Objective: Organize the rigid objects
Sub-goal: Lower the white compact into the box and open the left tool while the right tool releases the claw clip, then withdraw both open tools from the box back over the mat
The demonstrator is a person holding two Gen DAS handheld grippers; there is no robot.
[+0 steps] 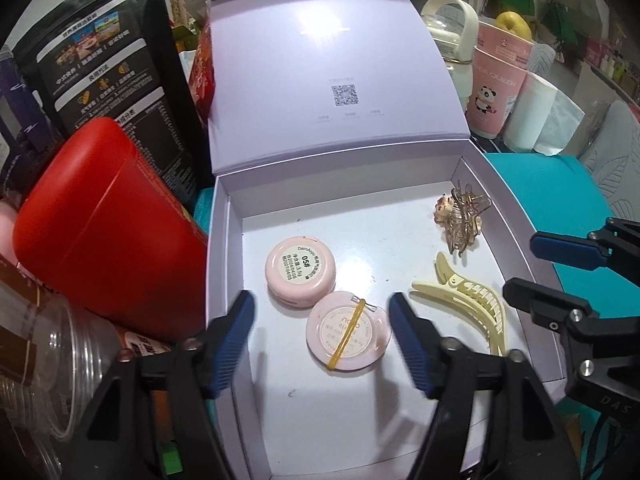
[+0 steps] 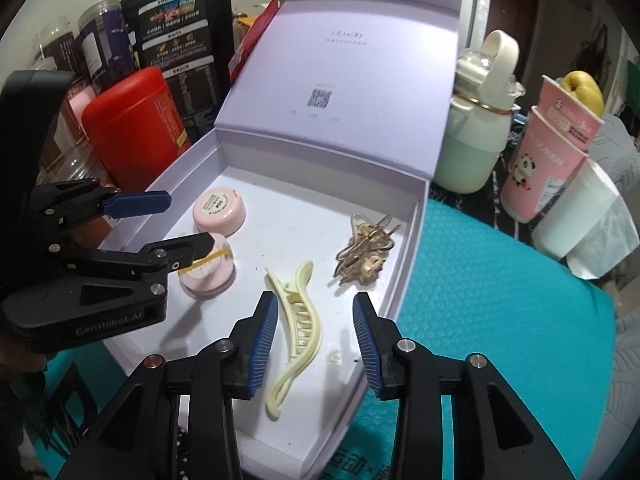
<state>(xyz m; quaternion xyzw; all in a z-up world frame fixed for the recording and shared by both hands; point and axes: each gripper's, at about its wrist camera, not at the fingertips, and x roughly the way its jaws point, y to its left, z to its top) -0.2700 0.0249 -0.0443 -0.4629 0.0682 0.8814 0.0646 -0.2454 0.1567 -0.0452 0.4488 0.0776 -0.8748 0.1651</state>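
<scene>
An open lilac box [image 1: 224,264] [image 2: 404,248] lies on a teal mat, lid raised at the back. Inside are a pink round jar [image 1: 300,276] [image 2: 219,210], a pink compact with a yellow rubber band across it [image 1: 348,330] [image 2: 208,276], a cream hair clip [image 1: 472,304] [image 2: 296,328] and a gold claw clip [image 1: 464,220] [image 2: 368,252]. My left gripper [image 1: 320,308] [image 2: 188,220] stands open astride the banded compact, pads clear of it. My right gripper [image 2: 316,304] [image 1: 522,264] is open over the cream hair clip, not touching it.
A red canister [image 1: 104,224] [image 2: 136,124] and a black pouch [image 1: 120,60] crowd the box's left side, with clear plastic cups [image 1: 52,360] nearer. On the right stand a mint bottle [image 2: 472,148], pink panda cups [image 2: 548,160] and a paper roll [image 2: 580,224]. The teal mat [image 2: 500,320] spreads to the right.
</scene>
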